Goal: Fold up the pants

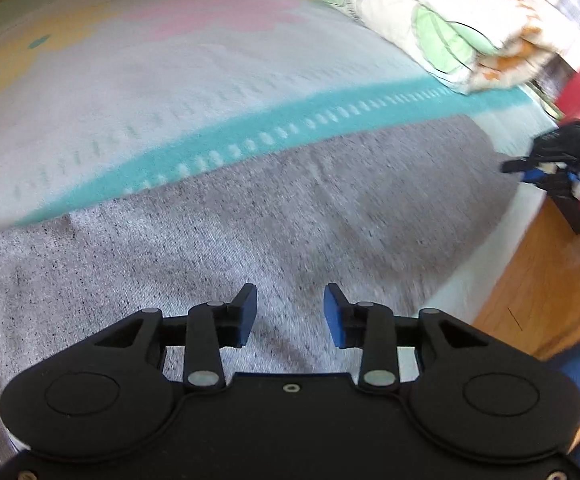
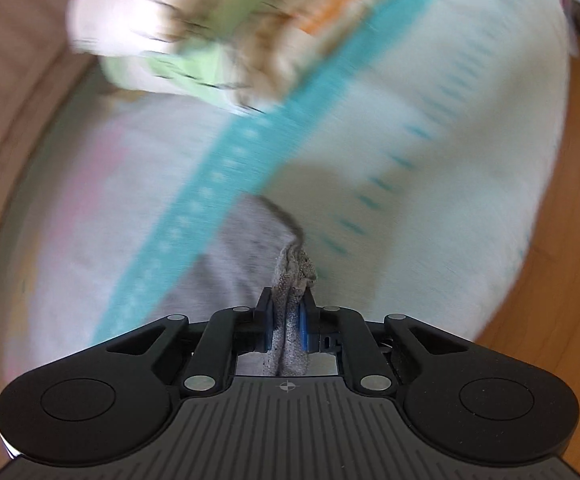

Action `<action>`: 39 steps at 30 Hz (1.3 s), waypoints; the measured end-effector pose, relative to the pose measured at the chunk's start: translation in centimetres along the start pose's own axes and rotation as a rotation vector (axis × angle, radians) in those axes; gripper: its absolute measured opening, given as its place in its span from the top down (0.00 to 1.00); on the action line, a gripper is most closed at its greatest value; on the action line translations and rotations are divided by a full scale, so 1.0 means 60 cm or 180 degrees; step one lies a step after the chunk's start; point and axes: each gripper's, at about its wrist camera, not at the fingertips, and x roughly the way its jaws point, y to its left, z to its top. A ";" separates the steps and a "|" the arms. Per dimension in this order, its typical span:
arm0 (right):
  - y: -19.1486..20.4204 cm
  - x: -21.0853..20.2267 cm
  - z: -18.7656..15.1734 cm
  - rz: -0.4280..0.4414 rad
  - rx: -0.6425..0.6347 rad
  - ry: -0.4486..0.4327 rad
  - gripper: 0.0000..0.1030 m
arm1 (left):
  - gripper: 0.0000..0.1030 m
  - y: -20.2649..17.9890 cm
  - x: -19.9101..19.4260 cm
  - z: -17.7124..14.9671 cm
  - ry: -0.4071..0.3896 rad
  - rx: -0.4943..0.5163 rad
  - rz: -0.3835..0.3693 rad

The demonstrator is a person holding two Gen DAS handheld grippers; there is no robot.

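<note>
While the right tool pinches a bunched edge of the grey pants lying on the bed, the left tool hangs half-open, empty; carry that edge across evenly.

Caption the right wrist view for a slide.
Right claw shut on a bunched edge of the grey pants, above a pale bedspread with a teal stripe.

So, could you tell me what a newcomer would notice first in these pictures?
Probably the right gripper, its jaws shut on a bunched edge of the grey pants low in the right wrist view. Next, the turquoise stripe of the pale bedspread running just behind the pants, and the left gripper open above them.
</note>
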 end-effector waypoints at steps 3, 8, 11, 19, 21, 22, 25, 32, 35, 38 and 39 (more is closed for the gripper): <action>0.028 -0.029 -0.006 0.0205 -0.0208 -0.0131 0.88 | 0.55 -0.007 0.021 0.022 0.0077 -0.0218 0.0120; 0.048 -0.052 -0.006 0.0367 -0.0397 -0.0236 0.88 | 0.55 -0.016 0.064 0.074 0.0162 -0.0599 0.0205; 0.043 -0.054 -0.003 0.0439 -0.0354 -0.0236 0.88 | 0.55 -0.026 0.091 0.106 0.0160 -0.0758 0.0274; 0.045 -0.061 0.005 0.0636 -0.0320 -0.0260 0.88 | 0.55 -0.041 0.169 0.135 0.0282 -0.1003 0.0537; 0.049 -0.062 0.007 0.0673 -0.0343 -0.0264 0.88 | 0.55 -0.054 0.166 0.124 0.0178 -0.0949 0.0643; 0.051 -0.061 0.007 0.0677 -0.0355 -0.0272 0.88 | 0.55 -0.062 0.162 0.117 0.0161 -0.0916 0.0697; 0.057 -0.062 0.006 0.0695 -0.0396 -0.0273 0.88 | 0.53 -0.081 0.149 0.087 0.0150 -0.0933 0.0795; 0.061 -0.069 -0.001 0.0713 -0.0435 -0.0296 0.88 | 0.46 -0.137 0.115 -0.003 0.0132 -0.0596 0.0883; 0.072 -0.071 -0.007 0.0693 -0.0480 -0.0306 0.88 | 0.42 -0.156 0.106 -0.028 0.0167 -0.0394 0.0858; 0.095 -0.074 -0.014 0.0695 -0.0590 -0.0328 0.88 | 0.42 -0.140 0.091 -0.027 0.0208 -0.0461 0.0668; 0.107 -0.075 -0.017 0.0698 -0.0655 -0.0335 0.88 | 0.43 -0.125 0.082 -0.024 0.0230 -0.0567 0.0567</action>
